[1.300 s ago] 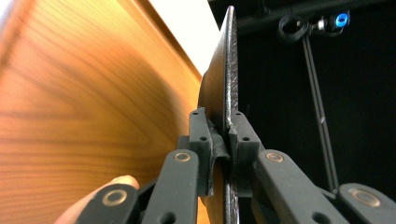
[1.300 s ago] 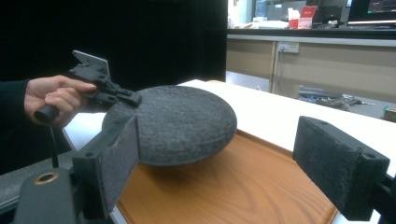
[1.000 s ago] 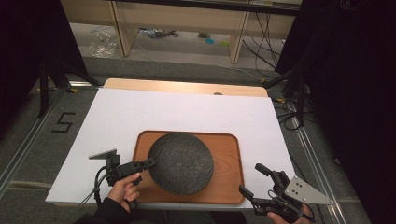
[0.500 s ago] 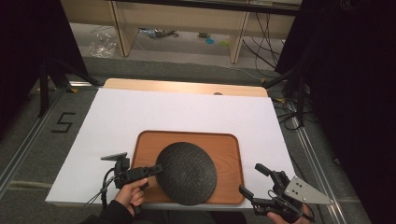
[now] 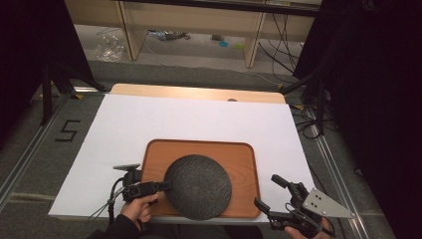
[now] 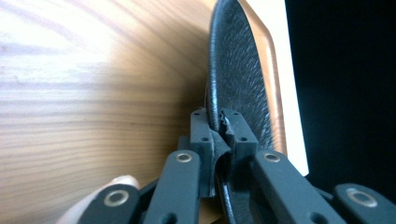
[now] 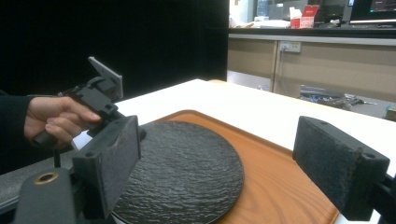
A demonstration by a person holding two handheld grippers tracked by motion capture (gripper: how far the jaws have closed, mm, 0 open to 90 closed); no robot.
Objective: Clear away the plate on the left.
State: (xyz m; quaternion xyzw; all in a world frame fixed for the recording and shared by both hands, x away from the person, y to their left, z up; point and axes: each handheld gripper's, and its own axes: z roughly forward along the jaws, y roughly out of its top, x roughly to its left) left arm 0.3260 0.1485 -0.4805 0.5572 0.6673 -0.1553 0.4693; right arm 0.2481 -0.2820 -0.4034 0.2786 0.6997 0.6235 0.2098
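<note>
A white table (image 5: 199, 119) carries a wooden tray (image 5: 239, 154) near its front edge. At the tray's nine o'clock, the left gripper (image 5: 161, 186) is clamped on the rim of a dark round plate (image 5: 199, 185), which overhangs the tray's near edge. At four o'clock, off the tray, the right gripper (image 5: 272, 193) rests with jaws wide apart, holding nothing.

Matt, rough-textured black plate (image 5: 198, 186) on smooth wood-grain tray (image 5: 244, 162) w/ white paper-like table cover (image 5: 199, 119).
</note>
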